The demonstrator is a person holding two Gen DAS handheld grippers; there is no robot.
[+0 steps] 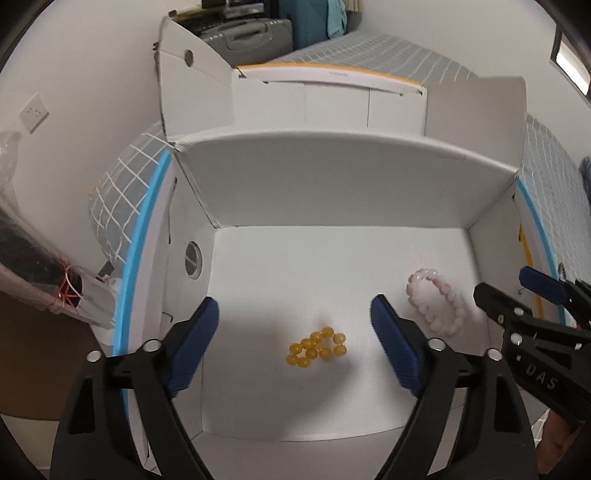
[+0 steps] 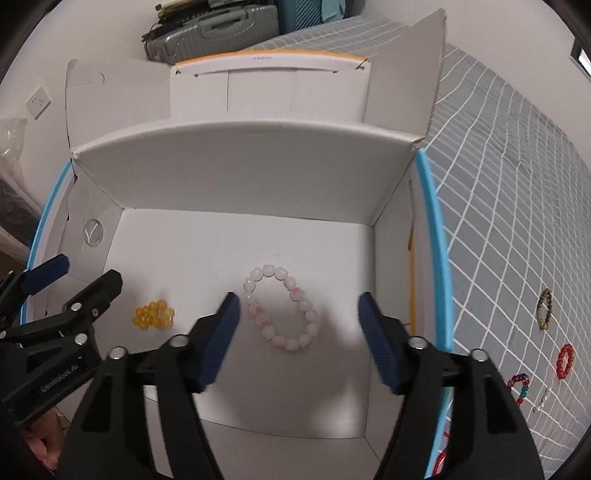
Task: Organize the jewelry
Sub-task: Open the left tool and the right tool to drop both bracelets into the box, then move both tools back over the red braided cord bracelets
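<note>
A bunched yellow bead bracelet [image 1: 317, 348] lies on the floor of the open white cardboard box [image 1: 332, 192]. A pink bead bracelet [image 1: 437, 301] lies to its right in the same box. My left gripper [image 1: 295, 332] is open and empty, hovering above the yellow bracelet. In the right wrist view my right gripper [image 2: 297, 321] is open and empty above the pink bracelet [image 2: 282, 312], with the yellow bracelet [image 2: 153, 314] and the left gripper [image 2: 79, 277] at its left. The right gripper [image 1: 506, 286] shows at the right edge of the left wrist view.
The box [image 2: 240, 162] has tall walls and raised flaps and sits on a grey checked bedspread [image 2: 517, 184]. Right of the box lie a brown-green bracelet [image 2: 545, 309], a red one [image 2: 565, 361], a multicolour one [image 2: 519, 386] and a small pale piece [image 2: 542, 400]. A grey suitcase [image 2: 210, 31] stands behind.
</note>
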